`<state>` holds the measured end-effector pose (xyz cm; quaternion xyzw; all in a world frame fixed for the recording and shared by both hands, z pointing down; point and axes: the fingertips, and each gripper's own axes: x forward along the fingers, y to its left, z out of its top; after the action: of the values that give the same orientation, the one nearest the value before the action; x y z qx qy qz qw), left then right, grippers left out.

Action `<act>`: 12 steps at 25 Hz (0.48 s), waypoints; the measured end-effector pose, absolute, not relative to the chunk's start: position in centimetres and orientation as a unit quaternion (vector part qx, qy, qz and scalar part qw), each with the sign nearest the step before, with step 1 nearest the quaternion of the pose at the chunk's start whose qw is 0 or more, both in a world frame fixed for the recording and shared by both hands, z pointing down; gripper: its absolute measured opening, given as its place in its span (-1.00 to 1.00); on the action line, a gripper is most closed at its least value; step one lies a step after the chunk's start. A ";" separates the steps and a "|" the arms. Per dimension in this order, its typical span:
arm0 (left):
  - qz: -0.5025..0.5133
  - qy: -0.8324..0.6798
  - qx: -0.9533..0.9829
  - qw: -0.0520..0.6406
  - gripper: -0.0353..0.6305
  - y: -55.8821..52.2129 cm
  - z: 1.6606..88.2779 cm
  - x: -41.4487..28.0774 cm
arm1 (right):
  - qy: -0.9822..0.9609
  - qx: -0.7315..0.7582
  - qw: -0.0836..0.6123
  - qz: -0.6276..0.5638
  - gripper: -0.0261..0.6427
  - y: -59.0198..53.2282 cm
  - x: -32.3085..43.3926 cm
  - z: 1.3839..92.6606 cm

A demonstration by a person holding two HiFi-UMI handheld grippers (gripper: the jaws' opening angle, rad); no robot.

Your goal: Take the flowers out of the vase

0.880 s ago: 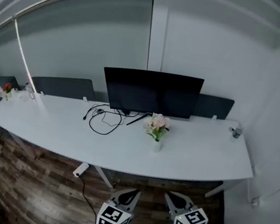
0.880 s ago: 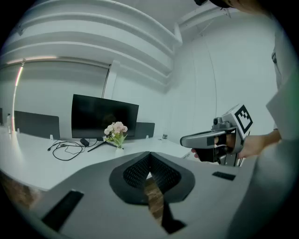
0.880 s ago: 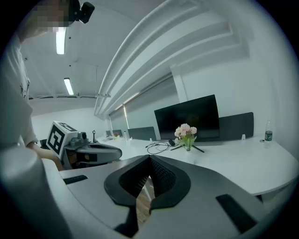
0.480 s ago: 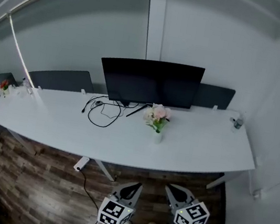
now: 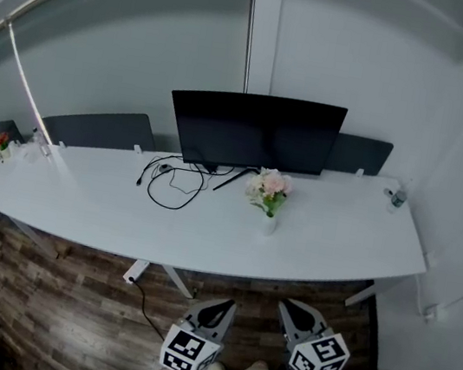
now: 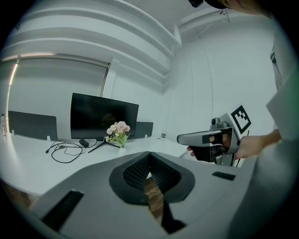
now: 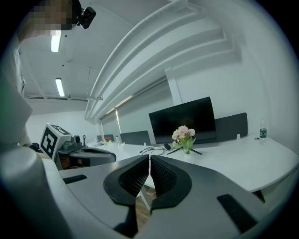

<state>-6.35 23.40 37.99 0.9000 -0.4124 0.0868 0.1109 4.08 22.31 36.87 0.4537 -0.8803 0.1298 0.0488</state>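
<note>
Two tools hung low and close to my body over the wooden floor [image 5: 63, 301]. The left tool [image 5: 214, 316] and the right tool [image 5: 297, 318] each had jaws pressed together on nothing. The pink flowers [image 5: 270, 186] stood in their small white vase [image 5: 269, 225] on the tabletop [image 5: 338, 233], just in front of the monitor [image 5: 254, 131] and right of a looped black cable [image 5: 169, 191]. I judged the task unstarted. Shut, tucked-in tools suited standing well apart from the vase, and I would need to step closer and open one.
</note>
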 end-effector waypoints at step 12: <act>0.083 -0.422 0.894 0.124 -0.88 19.7 39.5 -6.7 | -0.883 0.447 0.048 0.133 -0.82 17.9 3.9 38.2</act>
<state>-6.71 19.69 39.54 0.8941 -0.4222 0.0832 0.1238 3.92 17.86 38.23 0.4473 -0.8832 0.1328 0.0482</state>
